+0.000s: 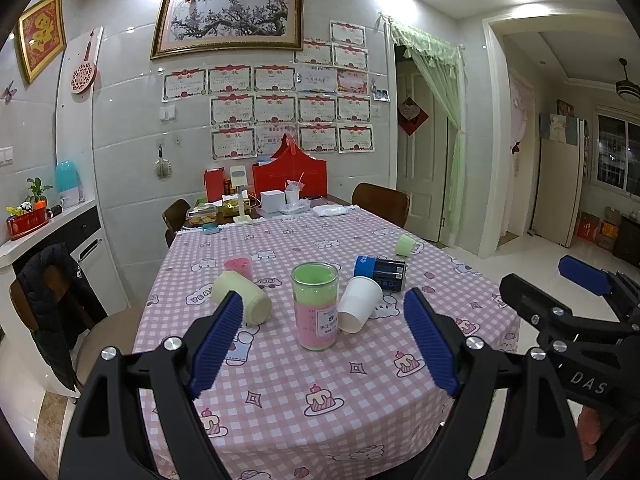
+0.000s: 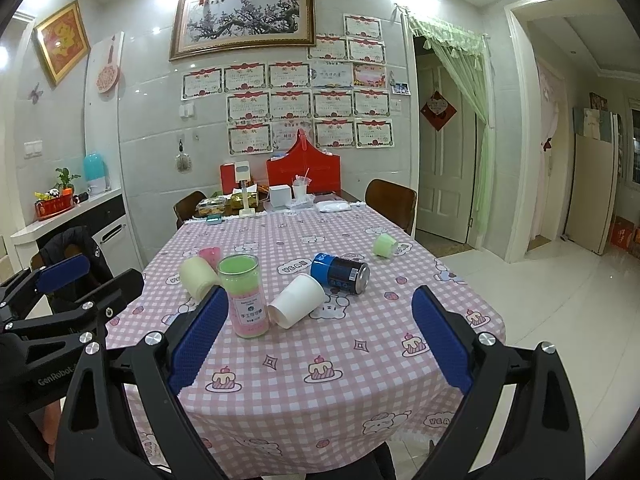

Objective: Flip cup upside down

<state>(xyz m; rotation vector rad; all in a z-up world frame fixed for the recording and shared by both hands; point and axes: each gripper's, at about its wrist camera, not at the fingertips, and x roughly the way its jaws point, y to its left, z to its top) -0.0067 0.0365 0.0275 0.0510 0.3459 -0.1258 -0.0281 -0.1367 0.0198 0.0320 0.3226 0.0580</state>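
A white paper cup [image 1: 359, 304] lies on its side on the pink checked tablecloth [image 1: 320, 380], mouth toward me; it also shows in the right wrist view [image 2: 297, 300]. A cream cup [image 1: 241, 297] lies on its side at left, also in the right wrist view [image 2: 197, 275]. A small green cup [image 1: 406, 245] lies farther right, seen too in the right wrist view [image 2: 384, 246]. My left gripper [image 1: 324, 340] is open and empty, short of the cups. My right gripper [image 2: 320, 340] is open and empty, near the table's front edge.
A tall jar of green and pink filling [image 1: 315, 306] stands upright beside the white cup. A blue can [image 1: 380, 272] lies behind it. A pink cup [image 1: 239, 267] stands behind the cream one. Boxes and clutter [image 1: 276, 196] fill the far end; chairs [image 1: 382, 202] flank the table.
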